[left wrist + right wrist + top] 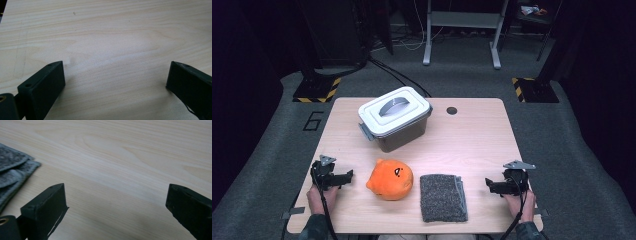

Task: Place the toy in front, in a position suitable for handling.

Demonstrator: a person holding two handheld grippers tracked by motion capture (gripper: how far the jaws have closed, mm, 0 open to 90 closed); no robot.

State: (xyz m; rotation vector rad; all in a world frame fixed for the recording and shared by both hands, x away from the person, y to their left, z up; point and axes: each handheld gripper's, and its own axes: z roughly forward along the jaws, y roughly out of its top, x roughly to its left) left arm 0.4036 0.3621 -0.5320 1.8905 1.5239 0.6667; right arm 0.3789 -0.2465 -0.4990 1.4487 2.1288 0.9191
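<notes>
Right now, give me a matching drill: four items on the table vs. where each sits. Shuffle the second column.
Items:
1. plush toy
2. folded towel
3. lidded box
4. right tool

Places:
A. far side of the table, behind the other items
B. near right, open over bare wood
C. near edge, centre-right
D. near edge, just right of the left tool

Pairs: 1-D, 2-C, 3-A, 4-B

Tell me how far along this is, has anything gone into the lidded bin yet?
Nothing looks done yet. The bin has its lid on, and the orange plush toy and folded grey cloth lie on the table in front of it. The left gripper and right gripper rest open and hold nothing. Any opening or loading is still ahead.
</notes>
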